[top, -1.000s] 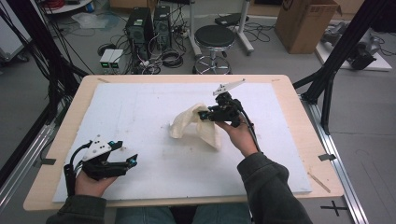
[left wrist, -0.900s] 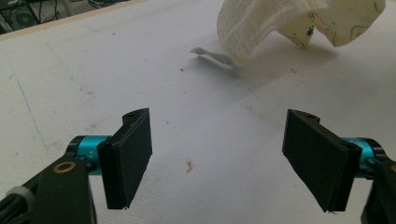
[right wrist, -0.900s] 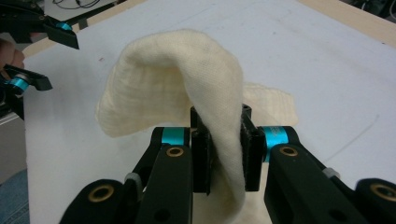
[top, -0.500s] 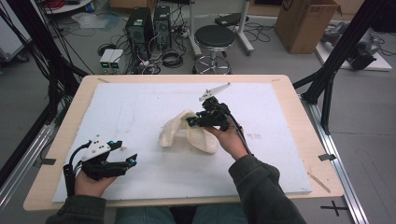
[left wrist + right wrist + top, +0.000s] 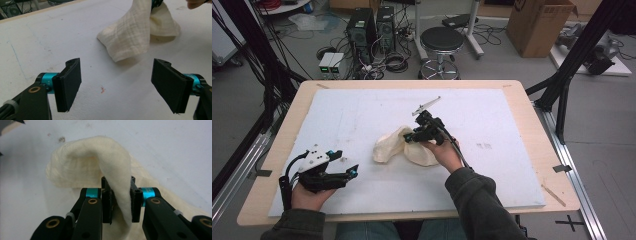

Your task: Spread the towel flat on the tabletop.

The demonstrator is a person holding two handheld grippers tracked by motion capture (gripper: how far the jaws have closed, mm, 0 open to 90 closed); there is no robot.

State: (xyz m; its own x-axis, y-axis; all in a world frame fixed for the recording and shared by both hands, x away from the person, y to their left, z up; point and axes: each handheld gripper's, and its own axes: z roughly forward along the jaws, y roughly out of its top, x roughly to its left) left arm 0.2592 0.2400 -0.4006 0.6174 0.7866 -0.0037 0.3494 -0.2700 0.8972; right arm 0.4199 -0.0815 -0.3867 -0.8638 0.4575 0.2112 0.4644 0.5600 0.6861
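Your right gripper (image 5: 411, 136) sits just right of centre in the high view, its fingers (image 5: 136, 202) pinching a fold of the cream cloth (image 5: 388, 147); in the right gripper view that fold rises from between the two black pads and arches over toward the upper left. The rest of the cloth lies bunched on the white counter (image 5: 362, 110), partly under your right hand (image 5: 443, 150). Your left gripper (image 5: 343, 172) rests at the lower left of the high view, its fingers (image 5: 68, 83) spread wide with nothing between them, the cloth (image 5: 132, 37) lying apart from them in the upper middle of the left gripper view.
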